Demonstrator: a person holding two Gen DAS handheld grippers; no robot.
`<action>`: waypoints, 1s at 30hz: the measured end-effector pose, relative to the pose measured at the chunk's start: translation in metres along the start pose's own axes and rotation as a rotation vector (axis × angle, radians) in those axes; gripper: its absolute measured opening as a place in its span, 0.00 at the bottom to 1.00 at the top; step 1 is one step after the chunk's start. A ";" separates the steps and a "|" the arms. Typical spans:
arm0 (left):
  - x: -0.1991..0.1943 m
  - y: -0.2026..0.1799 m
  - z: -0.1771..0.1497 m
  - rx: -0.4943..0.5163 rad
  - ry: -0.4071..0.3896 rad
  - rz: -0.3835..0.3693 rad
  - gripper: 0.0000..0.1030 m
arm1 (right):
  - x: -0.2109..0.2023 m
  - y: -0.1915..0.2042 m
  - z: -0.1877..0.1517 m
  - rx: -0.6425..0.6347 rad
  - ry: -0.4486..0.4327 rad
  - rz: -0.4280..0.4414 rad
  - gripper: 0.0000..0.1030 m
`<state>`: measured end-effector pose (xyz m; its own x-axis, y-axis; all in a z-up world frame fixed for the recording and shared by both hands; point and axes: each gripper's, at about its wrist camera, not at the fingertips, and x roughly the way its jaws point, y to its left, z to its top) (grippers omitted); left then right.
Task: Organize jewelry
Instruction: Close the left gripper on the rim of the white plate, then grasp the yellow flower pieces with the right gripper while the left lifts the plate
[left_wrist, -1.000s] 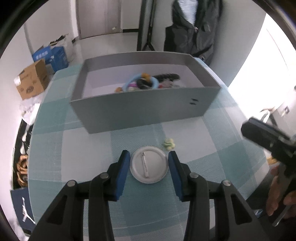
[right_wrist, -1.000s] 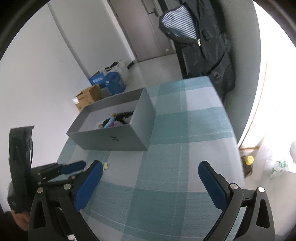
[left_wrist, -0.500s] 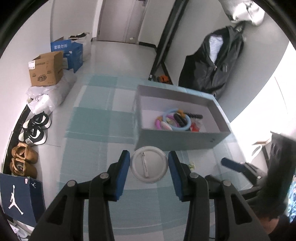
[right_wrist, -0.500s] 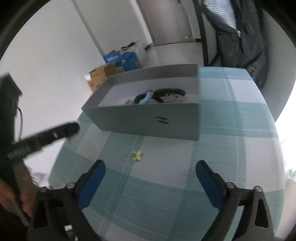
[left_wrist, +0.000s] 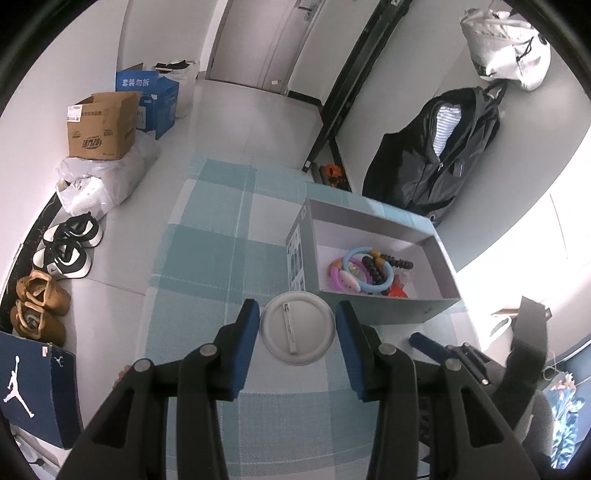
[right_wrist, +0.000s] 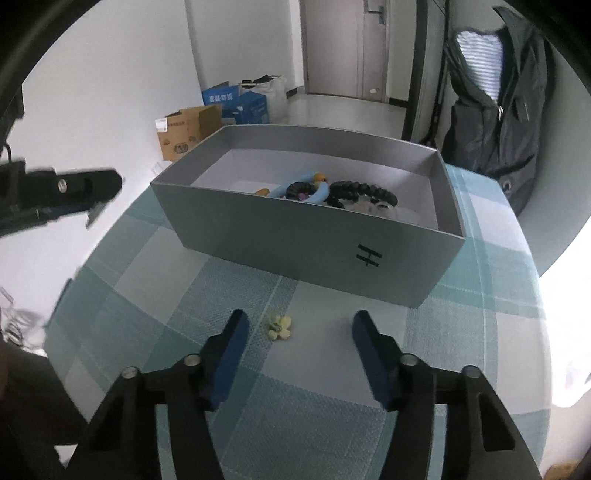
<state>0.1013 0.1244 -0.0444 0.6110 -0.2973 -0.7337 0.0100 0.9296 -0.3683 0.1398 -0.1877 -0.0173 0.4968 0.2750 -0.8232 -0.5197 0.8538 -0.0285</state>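
Note:
My left gripper (left_wrist: 297, 313) is shut on a round white pin badge (left_wrist: 297, 334), held back side up above the checked tablecloth, just left of the grey box (left_wrist: 373, 218). The box holds a blue ring (left_wrist: 367, 271), a pink bracelet and black beads (right_wrist: 364, 192). In the right wrist view a small yellow flower piece (right_wrist: 279, 326) lies on the cloth in front of the box wall (right_wrist: 303, 240). My right gripper (right_wrist: 300, 319) hangs over it with its jaws closing. The flower sits between the fingers, nearer the left one, and neither pad touches it.
The table's left edge drops to a floor with shoes (left_wrist: 66, 251), cardboard boxes (left_wrist: 101, 125) and plastic bags. A dark jacket (left_wrist: 428, 162) hangs behind the box. The left gripper's black body (right_wrist: 55, 192) shows at the left of the right wrist view.
The left gripper has risen and swung left with the badge, so the box now lies to its right. The right gripper's jaws have narrowed and it has come over the yellow flower.

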 end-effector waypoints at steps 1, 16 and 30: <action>0.000 0.001 0.000 -0.004 0.000 -0.006 0.36 | 0.001 0.002 0.000 -0.010 -0.001 -0.009 0.50; 0.005 0.001 0.001 -0.007 0.013 0.009 0.36 | 0.001 0.024 0.000 -0.126 -0.016 0.014 0.12; 0.013 -0.015 0.004 0.010 0.015 0.002 0.36 | -0.020 -0.001 0.001 -0.032 -0.037 0.099 0.12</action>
<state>0.1120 0.1075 -0.0462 0.5990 -0.2985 -0.7431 0.0171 0.9325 -0.3608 0.1315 -0.1939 0.0000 0.4670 0.3744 -0.8011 -0.5896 0.8070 0.0335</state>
